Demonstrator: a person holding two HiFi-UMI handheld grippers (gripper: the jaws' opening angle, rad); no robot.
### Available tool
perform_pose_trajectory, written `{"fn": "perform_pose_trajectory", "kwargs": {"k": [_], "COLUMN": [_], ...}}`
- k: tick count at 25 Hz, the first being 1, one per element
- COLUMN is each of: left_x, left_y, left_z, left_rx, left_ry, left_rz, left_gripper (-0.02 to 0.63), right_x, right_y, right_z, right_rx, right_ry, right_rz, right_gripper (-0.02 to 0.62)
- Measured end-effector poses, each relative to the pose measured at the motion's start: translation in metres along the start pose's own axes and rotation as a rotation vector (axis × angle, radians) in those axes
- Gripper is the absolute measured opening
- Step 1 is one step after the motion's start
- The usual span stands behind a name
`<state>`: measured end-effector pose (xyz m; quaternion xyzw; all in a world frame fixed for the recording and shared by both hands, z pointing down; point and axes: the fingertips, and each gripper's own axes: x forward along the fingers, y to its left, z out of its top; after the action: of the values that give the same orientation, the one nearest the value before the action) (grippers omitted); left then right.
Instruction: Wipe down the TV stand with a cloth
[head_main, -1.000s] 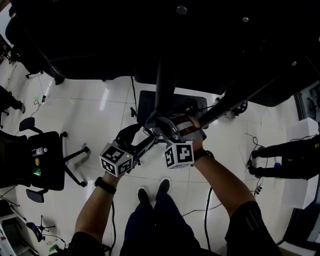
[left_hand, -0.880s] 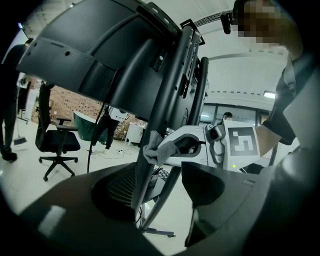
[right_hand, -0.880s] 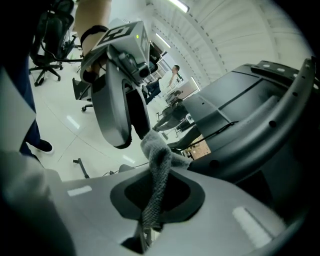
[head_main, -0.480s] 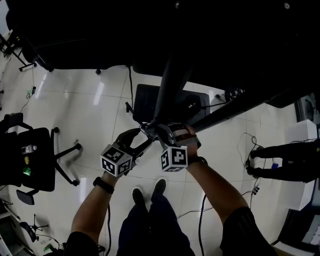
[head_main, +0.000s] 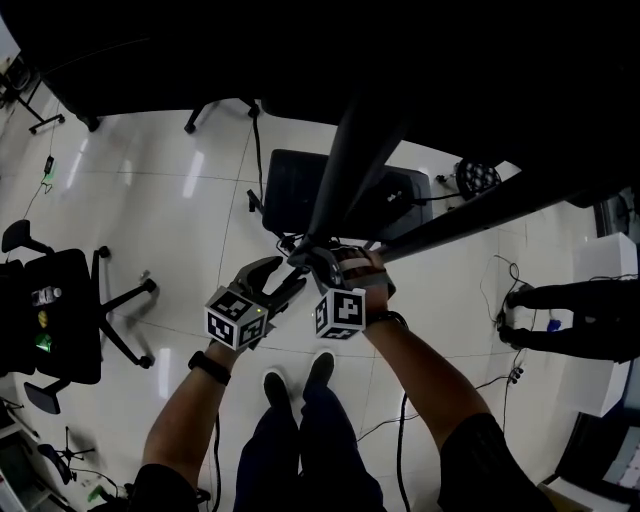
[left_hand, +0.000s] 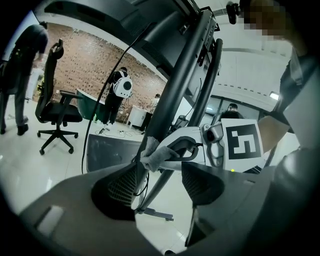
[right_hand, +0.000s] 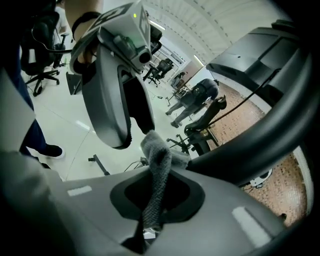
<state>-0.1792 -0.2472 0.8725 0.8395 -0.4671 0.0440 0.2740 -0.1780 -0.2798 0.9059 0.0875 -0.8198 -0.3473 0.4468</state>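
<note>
The TV stand's black pole slants down to its dark base plate on the white floor. My right gripper is shut on a grey cloth, which is pressed against the pole. In the right gripper view the cloth runs up out of the closed jaws of the right gripper. My left gripper sits just left of it, open. In the left gripper view the left gripper holds nothing, and the pole and the cloth lie just beyond its jaws.
Black office chairs stand at the left, another chair farther off. A person's legs are at the right edge. Cables trail across the floor. My own feet are below the grippers. The dark screen fills the top.
Both grippers stay together on the pole. They have shifted slightly left and down in the view, and the stand's base plate now shows more fully above them.
</note>
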Motion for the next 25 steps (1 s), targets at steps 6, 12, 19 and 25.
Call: {"fn": "perform_pose_trajectory", "kwargs": {"k": [6,12,19,25], "left_x": [0.01,0.009,-0.016,-0.061], "left_y": [0.013,0.01,-0.024,-0.085], "left_z": [-0.029,-0.042,-0.002,0.088], "left_rx": [-0.018,-0.044,-0.023,0.158], "left_ry": [0.029,0.034,0.003,-0.084], "left_rz": [0.001,0.005,-0.028,-0.076], "left_gripper": [0.305,0.305,0.305,0.305], "right_x": [0.028,0.036,-0.035,-0.137], "right_y": [0.03,0.046,0.011,-0.07], "right_z": [-0.019,-0.024,0.015,0.064], "right_rx": [0.021,0.095,0.192,0.234], "right_ry": [0.057,0.075,-0.009,-0.092], "right_rz": [0.054,0.088,0.014,-0.109], "right_gripper": [0.023,0.025,0.026,0.026]}}
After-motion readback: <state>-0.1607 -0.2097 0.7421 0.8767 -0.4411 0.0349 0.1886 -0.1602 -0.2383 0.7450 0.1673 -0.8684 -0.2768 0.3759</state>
